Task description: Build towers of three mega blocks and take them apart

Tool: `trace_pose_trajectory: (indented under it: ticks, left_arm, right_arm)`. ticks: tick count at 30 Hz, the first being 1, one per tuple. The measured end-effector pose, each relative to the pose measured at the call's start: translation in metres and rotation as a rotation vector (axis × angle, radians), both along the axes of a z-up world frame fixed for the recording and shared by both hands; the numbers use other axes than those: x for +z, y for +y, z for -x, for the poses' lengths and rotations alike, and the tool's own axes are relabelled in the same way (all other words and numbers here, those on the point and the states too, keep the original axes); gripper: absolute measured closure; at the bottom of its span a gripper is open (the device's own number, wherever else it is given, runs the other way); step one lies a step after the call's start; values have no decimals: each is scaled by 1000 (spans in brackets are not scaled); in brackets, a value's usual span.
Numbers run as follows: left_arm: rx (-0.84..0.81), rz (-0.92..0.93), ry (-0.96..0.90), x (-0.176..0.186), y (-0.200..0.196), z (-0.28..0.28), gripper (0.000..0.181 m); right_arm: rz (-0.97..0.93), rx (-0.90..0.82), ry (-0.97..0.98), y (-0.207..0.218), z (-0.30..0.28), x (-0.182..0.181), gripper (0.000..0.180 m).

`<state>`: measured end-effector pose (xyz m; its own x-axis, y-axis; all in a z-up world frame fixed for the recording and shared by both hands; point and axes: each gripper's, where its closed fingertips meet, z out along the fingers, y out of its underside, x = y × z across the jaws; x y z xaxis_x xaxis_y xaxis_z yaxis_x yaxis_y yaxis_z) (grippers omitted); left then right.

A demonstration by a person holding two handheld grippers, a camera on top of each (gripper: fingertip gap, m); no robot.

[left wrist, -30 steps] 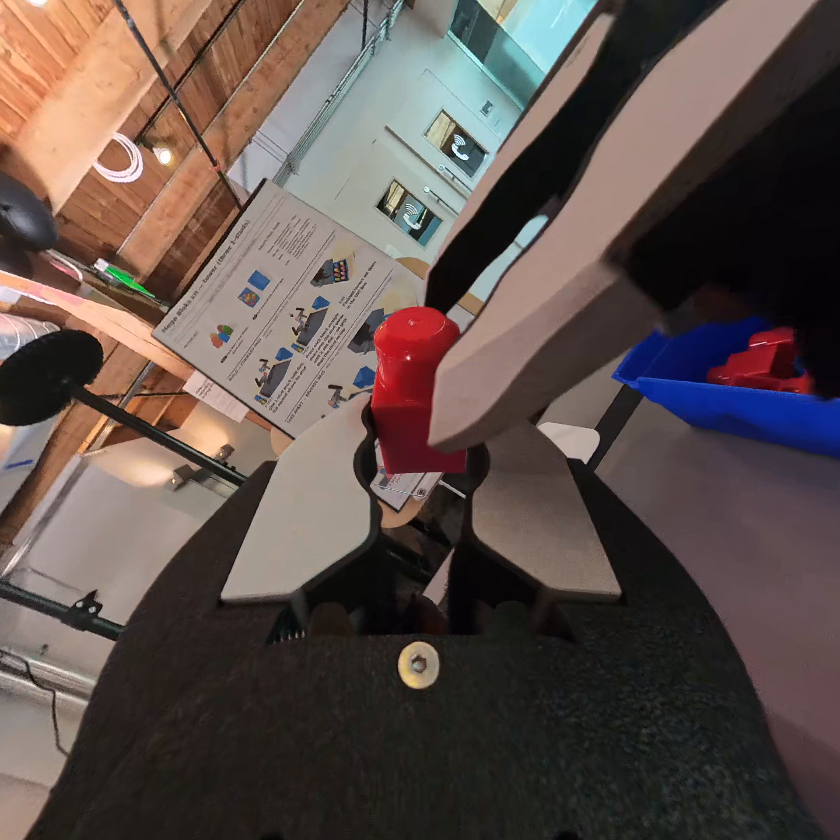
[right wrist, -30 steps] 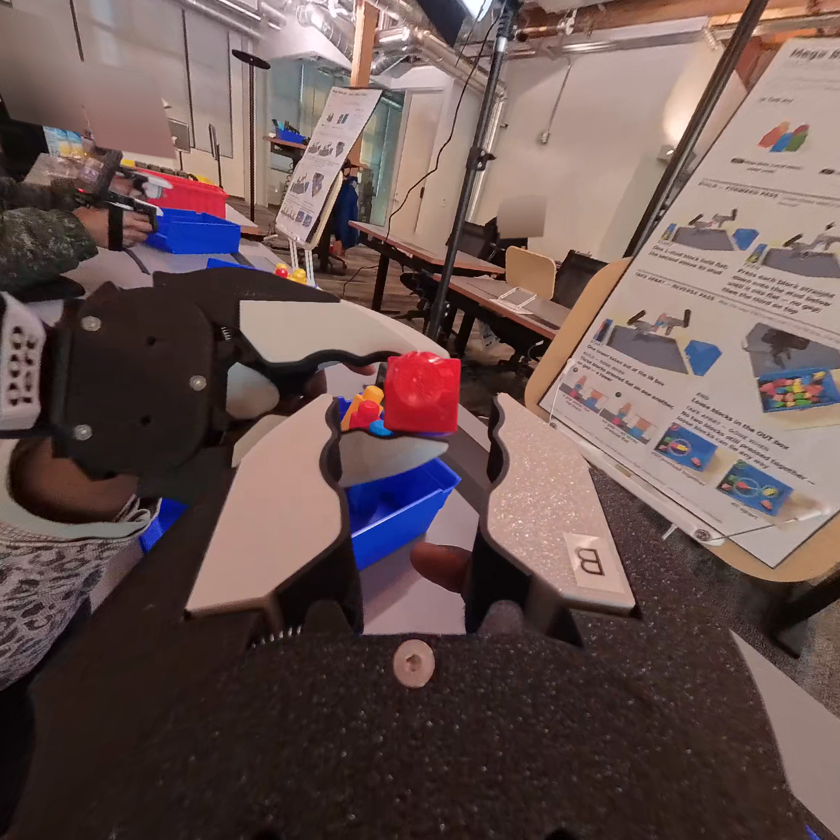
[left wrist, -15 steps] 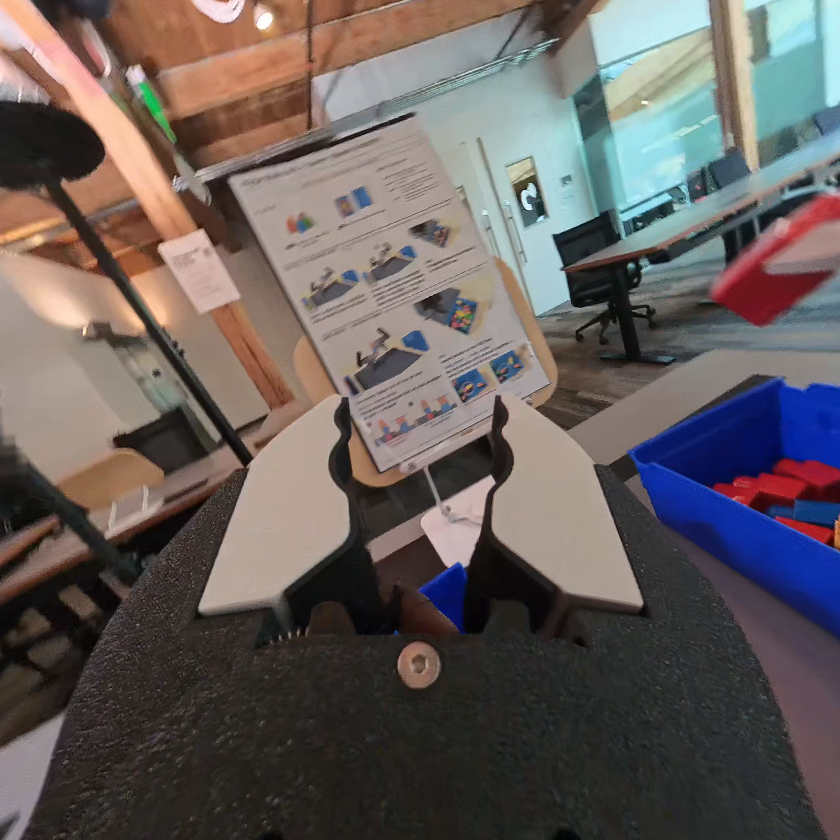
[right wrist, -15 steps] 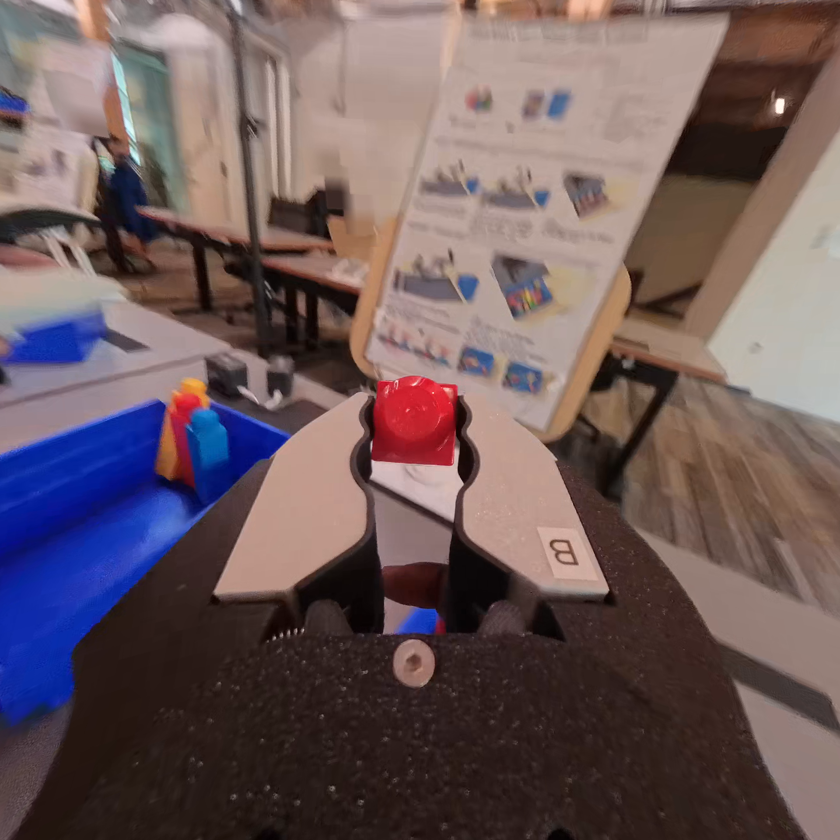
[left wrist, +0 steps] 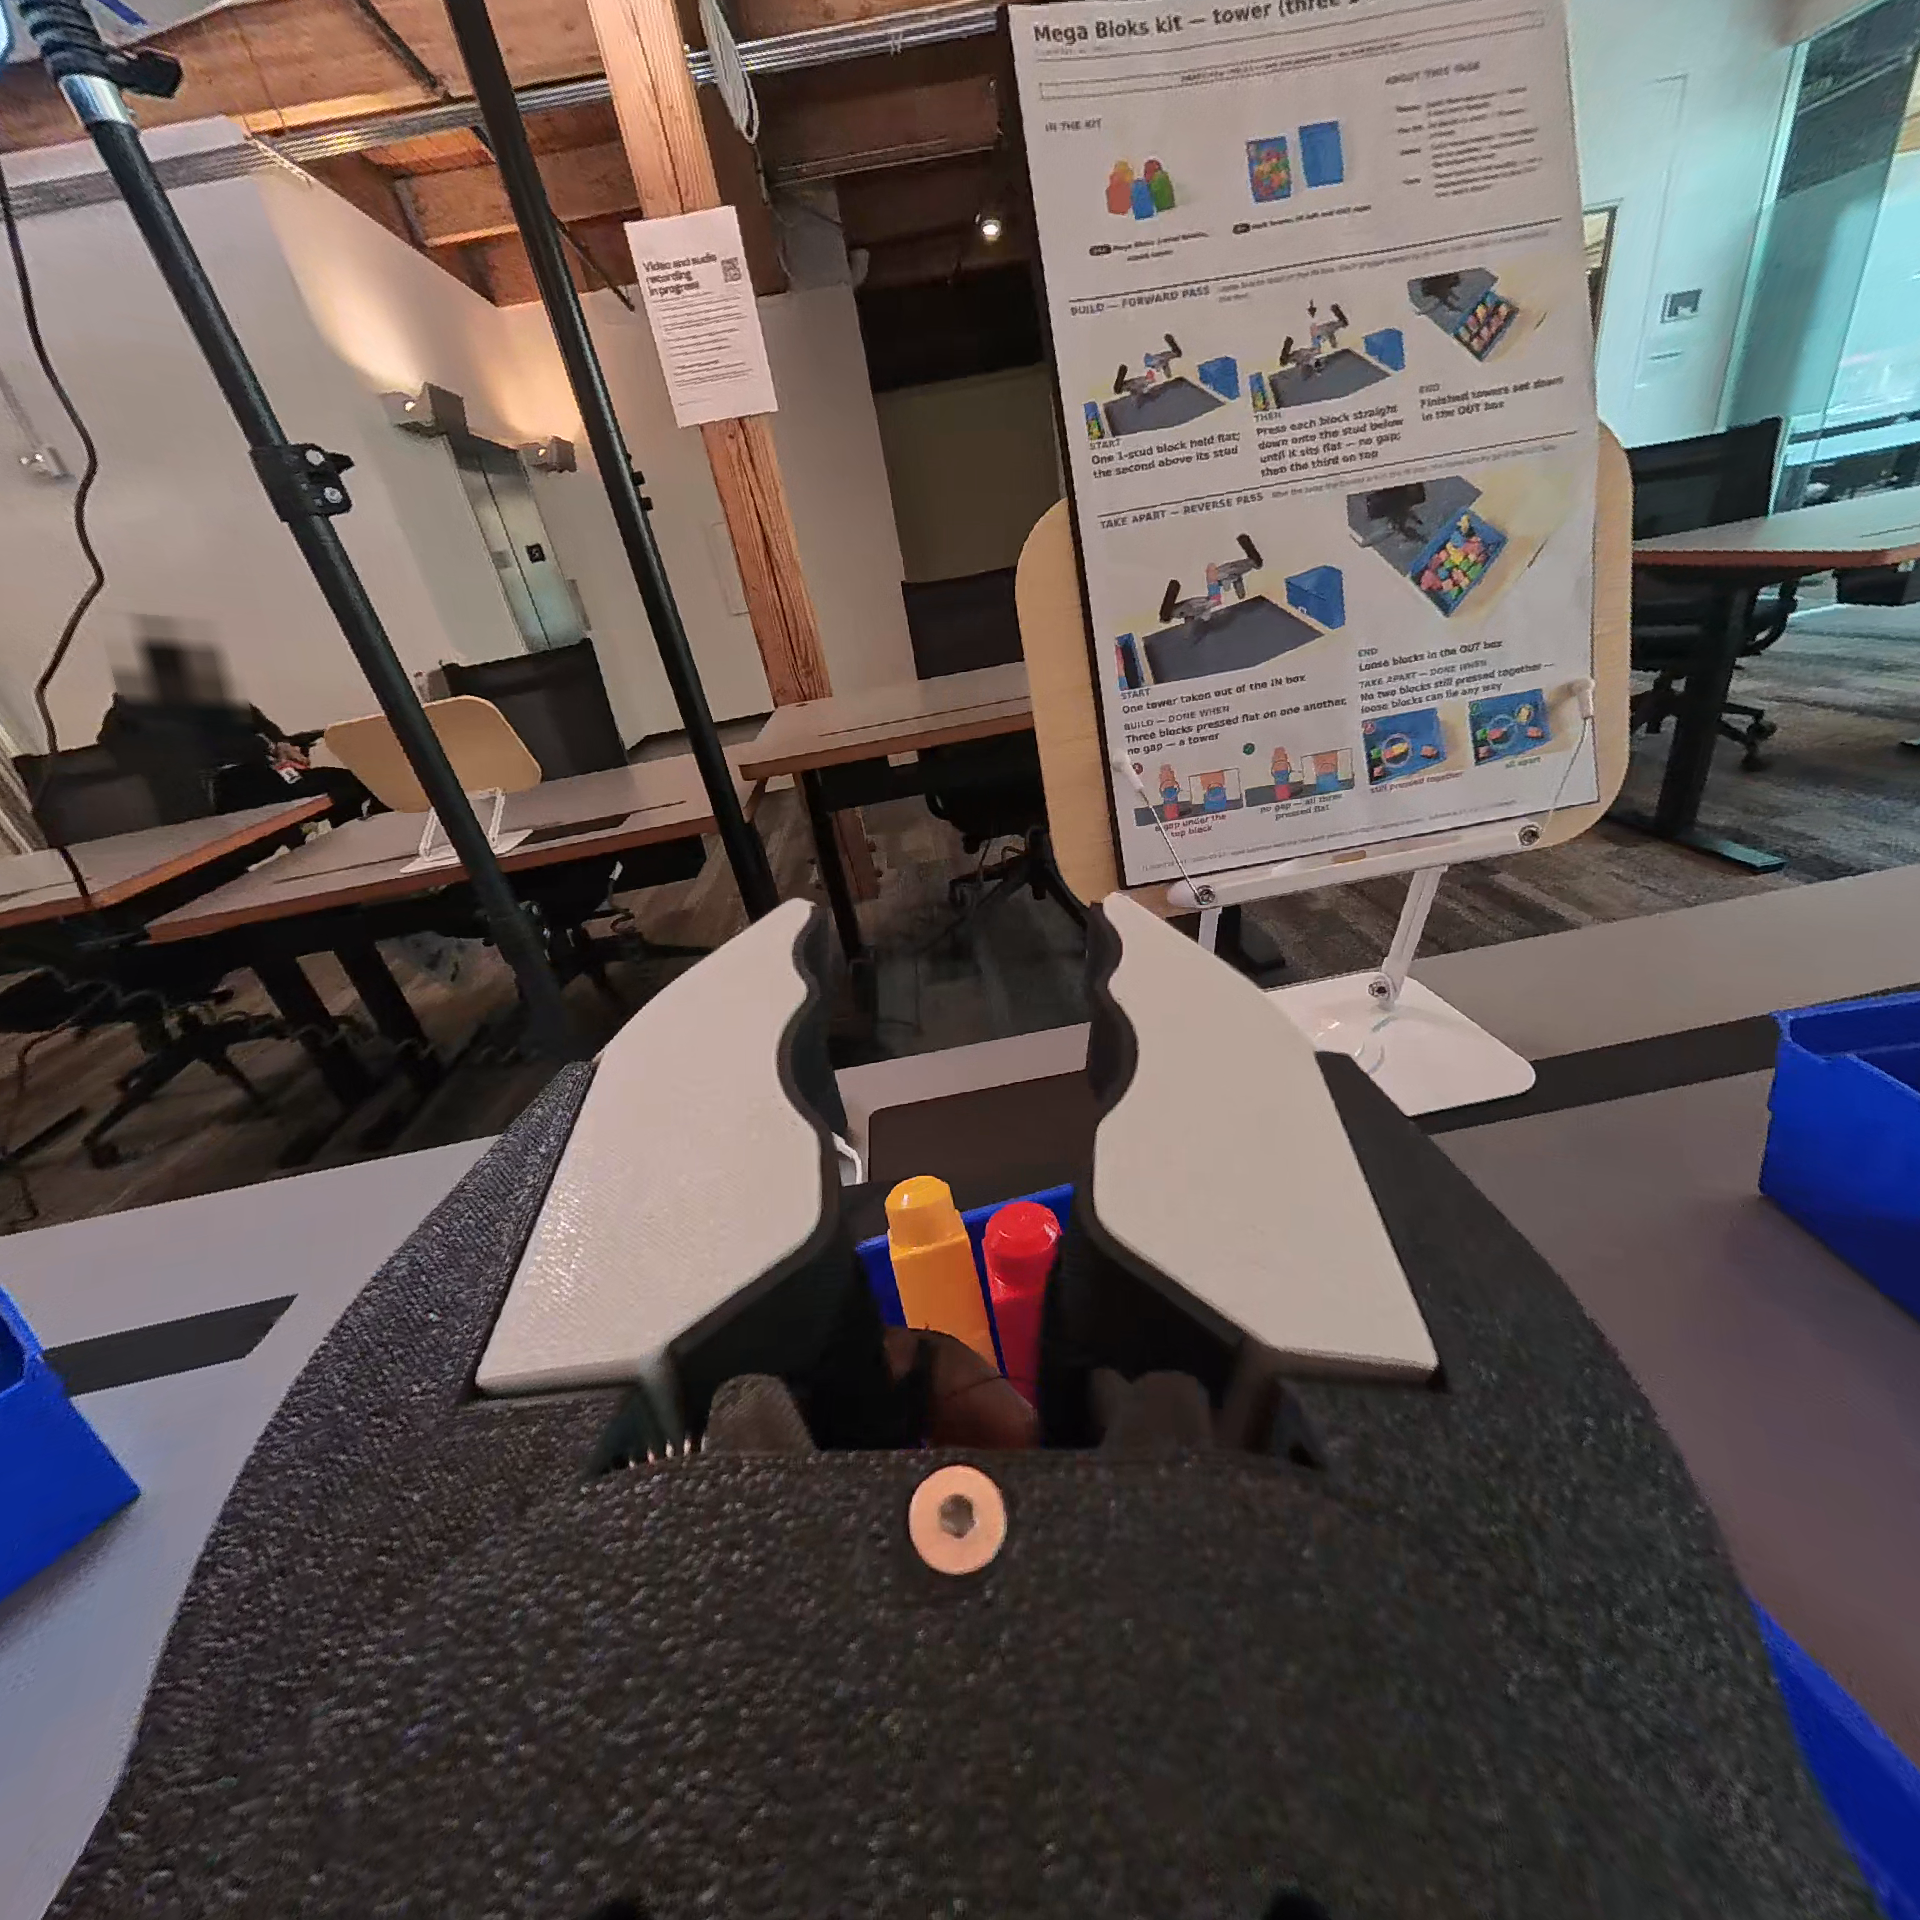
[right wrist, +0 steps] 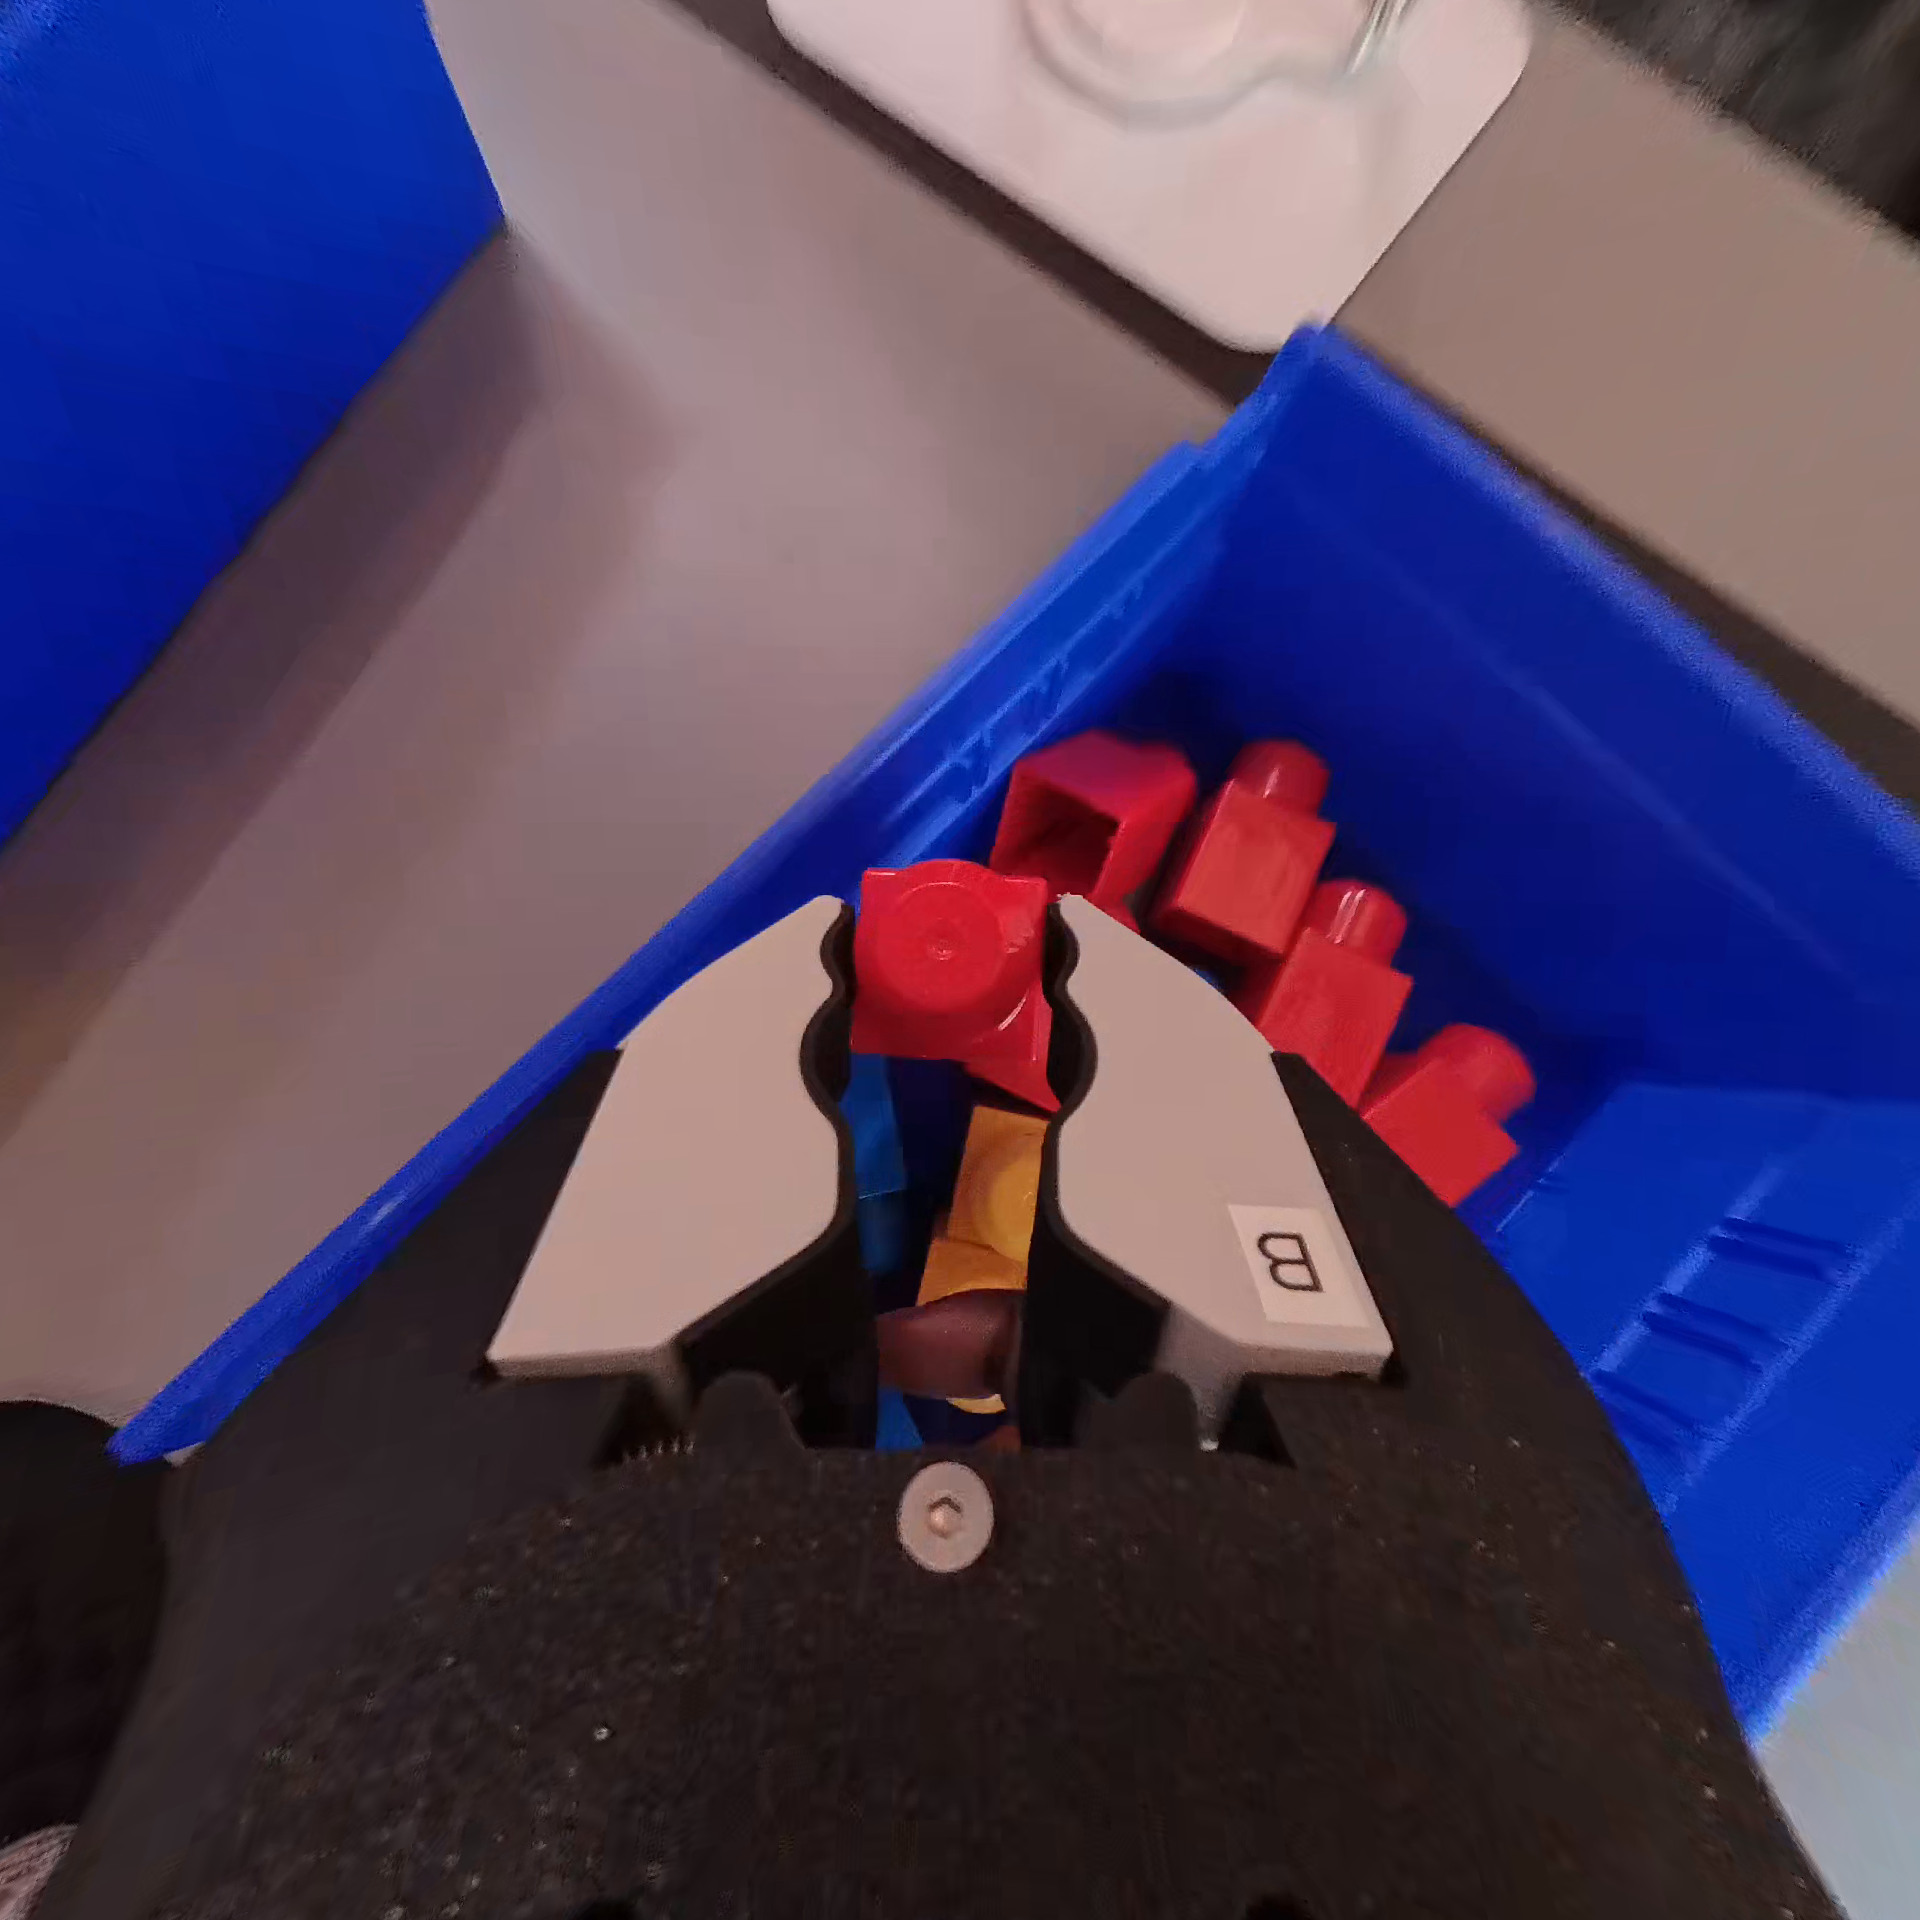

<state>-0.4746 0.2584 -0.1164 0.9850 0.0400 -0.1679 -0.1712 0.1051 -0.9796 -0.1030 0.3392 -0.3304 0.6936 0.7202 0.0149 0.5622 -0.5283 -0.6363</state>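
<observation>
My right gripper (right wrist: 948, 914) is shut on a red block (right wrist: 945, 977), stud facing the camera, held over a blue bin (right wrist: 1621, 790). Several loose red blocks (right wrist: 1247, 862) lie in that bin, with an orange block (right wrist: 997, 1195) and blue blocks showing between my fingers. My left gripper (left wrist: 951, 920) is open and empty, level above the table. Below its jaws an orange tower (left wrist: 930, 1273) and a red tower (left wrist: 1023, 1283) stand upright in a blue bin (left wrist: 971, 1205).
An instruction sheet on a white stand (left wrist: 1330, 447) stands at the table's far edge; its base also shows in the right wrist view (right wrist: 1143, 135). Another blue bin (left wrist: 1849, 1132) sits at the right, one (left wrist: 42, 1455) at the left. A black tripod pole (left wrist: 332, 582) rises behind. My hands' fingertips stand some 45 centimetres from each other. The right gripper is farther from the red tower (left wrist: 1023, 1283), some 35 centimetres, than the left, some 20 centimetres.
The red block passed from my left gripper to my right, which closed on it and swung down over the bin of loose blocks. My left gripper opened and levelled out over the towers.
</observation>
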Motion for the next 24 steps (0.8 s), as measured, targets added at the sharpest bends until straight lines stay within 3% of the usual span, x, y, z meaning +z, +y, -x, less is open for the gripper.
trace_pose_trajectory:
  ticks: [5,15,24]
  left_arm:
    - [-13,26,46,-4,3,-8,135]
    - [-36,103,109,-18,11,-14,135]
    - [-50,166,137,-31,17,-15,133]
  right_arm:
    - [89,-18,-48,6,2,-32,146]
    - [194,-70,8,2,-2,-41,139]
    - [96,-91,51,6,-10,-15,133]
